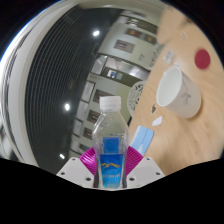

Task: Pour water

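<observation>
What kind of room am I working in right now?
Probably an office or lab, though the view is tilted. Beyond the water bottle held in the gripper, a white paper cup stands on a light wooden table, with grey cabinets or equipment and ceiling lights behind.

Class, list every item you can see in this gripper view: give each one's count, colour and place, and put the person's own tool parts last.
Water bottle: one, clear with a white cap and a blue label, upright between the fingers.
Paper cup: one, white, open mouth showing, on the table beyond the bottle.
Table: one, light wood, under the cup.
Red round spot: one, on the table past the cup; what it is cannot be told.
Gripper: one, pale fingers, closed on the bottle.
Finger pads: two, magenta, pressing the bottle's label from either side.
</observation>
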Tool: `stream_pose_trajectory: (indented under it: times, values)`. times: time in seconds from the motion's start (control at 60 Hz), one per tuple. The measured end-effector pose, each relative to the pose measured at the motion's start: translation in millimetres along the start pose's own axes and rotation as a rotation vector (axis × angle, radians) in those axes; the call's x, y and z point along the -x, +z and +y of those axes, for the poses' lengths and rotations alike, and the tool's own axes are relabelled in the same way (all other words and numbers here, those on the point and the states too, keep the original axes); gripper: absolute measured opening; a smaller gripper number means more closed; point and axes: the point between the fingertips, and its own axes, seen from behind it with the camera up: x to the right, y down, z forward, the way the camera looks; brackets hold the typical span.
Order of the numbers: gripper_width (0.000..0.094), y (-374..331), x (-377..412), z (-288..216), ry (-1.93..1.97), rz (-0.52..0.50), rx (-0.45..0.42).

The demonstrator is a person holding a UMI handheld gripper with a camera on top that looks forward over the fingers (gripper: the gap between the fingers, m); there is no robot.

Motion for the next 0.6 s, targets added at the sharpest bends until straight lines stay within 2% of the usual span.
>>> stream_pose_trajectory:
  times: [0.067,0.233,0.483,0.6]
  values:
    - [0.0311,0,12,-19,0.213,-0.058,-0.029]
    - [0.0314,-1,11,-70,0.528,-0.116,-0.122]
    - [0.0313,-6,7,-69,0.741,-0.155,-0.084]
    - [0.0312,-26,31,-53,0.693,-0.158,-0.055]
